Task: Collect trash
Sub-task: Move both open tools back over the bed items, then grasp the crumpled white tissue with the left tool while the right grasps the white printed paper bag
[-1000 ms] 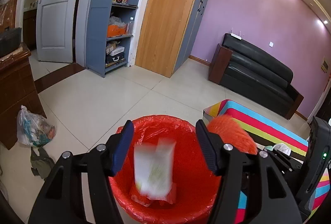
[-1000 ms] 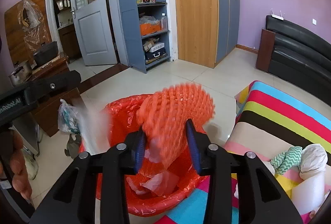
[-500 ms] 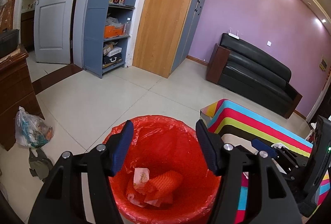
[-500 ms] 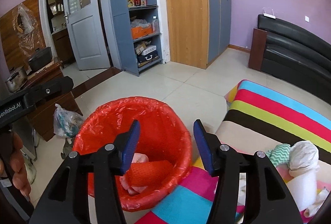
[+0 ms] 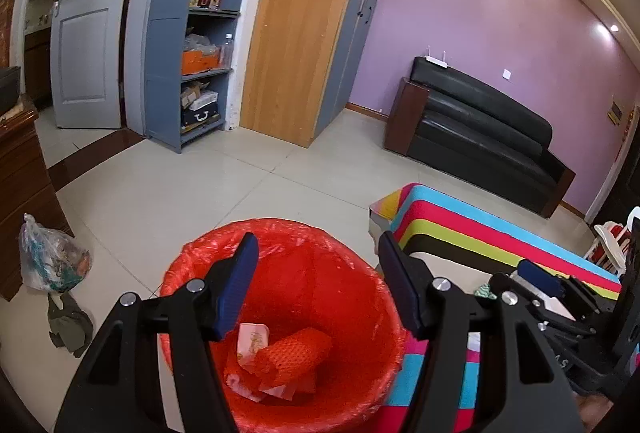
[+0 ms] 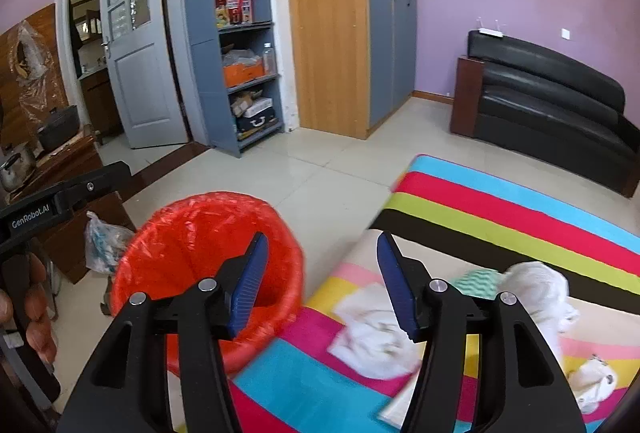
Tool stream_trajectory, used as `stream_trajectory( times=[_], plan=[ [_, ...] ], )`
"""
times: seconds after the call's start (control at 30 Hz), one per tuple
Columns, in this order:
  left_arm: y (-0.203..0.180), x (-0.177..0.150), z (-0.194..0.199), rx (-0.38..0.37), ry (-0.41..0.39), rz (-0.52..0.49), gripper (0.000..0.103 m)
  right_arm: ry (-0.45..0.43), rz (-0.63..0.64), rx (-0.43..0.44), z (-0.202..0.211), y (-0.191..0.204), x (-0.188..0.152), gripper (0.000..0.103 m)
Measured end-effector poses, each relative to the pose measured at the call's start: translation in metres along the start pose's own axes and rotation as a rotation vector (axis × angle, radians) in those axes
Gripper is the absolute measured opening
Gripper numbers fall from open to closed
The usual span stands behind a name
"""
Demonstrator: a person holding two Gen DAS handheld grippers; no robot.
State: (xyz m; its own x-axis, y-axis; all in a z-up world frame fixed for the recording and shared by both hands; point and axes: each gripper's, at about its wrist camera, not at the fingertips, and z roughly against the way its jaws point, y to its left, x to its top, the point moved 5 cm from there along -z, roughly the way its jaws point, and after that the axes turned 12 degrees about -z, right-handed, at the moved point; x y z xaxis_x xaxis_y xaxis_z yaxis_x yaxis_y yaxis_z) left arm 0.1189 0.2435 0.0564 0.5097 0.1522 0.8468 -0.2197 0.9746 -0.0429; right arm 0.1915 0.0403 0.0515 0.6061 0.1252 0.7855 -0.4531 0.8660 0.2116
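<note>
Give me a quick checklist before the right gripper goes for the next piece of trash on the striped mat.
1. Right gripper open and empty: ok.
2. Left gripper open and empty: ok.
3. Orange net inside the red bin: ok.
4. White crumpled paper on the striped mat, ahead of the right gripper: ok.
5. Paper's outline sharp enough to aim: not ok, blurred.
6. Room left in the bin: ok.

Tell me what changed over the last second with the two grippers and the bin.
The right gripper let go of the orange foam net, which now lies in the red-lined trash bin, then swung right over the striped mat toward a crumpled white tissue. The white wrapper the left gripper dropped has landed too. Both stay open.
</note>
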Motion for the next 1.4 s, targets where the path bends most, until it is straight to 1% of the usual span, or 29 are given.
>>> stream_trajectory(
  times=[0.13,0.5,0.63,1.07,1.27,1.33,1.4],
  plan=[
    [-0.017,0.001,-0.004,-0.010,0.000,-0.021,0.060,-0.009,-0.008,-0.030,0.011,-0.025,0.000,0.058],
    [-0.074,-0.002,-0.020,-0.069,0.015,-0.084,0.060,-0.030,-0.055,-0.111,0.043,-0.094,-0.005,0.060],
    [-0.092,-0.004,-0.026,-0.086,0.022,-0.105,0.060,-0.035,-0.071,-0.123,0.053,-0.114,-0.006,0.065],
    [-0.145,-0.014,-0.044,-0.134,0.053,-0.159,0.061,-0.040,-0.133,-0.193,0.081,-0.179,-0.012,0.066],
    [-0.169,-0.018,-0.050,-0.161,0.063,-0.184,0.061,-0.025,-0.147,-0.234,0.088,-0.205,-0.021,0.066],
    [-0.176,-0.019,-0.051,-0.170,0.065,-0.187,0.064,-0.017,-0.151,-0.249,0.088,-0.212,-0.025,0.066],
    [-0.182,-0.021,-0.054,-0.173,0.073,-0.193,0.064,-0.010,-0.159,-0.258,0.089,-0.220,-0.029,0.066]
  ],
)
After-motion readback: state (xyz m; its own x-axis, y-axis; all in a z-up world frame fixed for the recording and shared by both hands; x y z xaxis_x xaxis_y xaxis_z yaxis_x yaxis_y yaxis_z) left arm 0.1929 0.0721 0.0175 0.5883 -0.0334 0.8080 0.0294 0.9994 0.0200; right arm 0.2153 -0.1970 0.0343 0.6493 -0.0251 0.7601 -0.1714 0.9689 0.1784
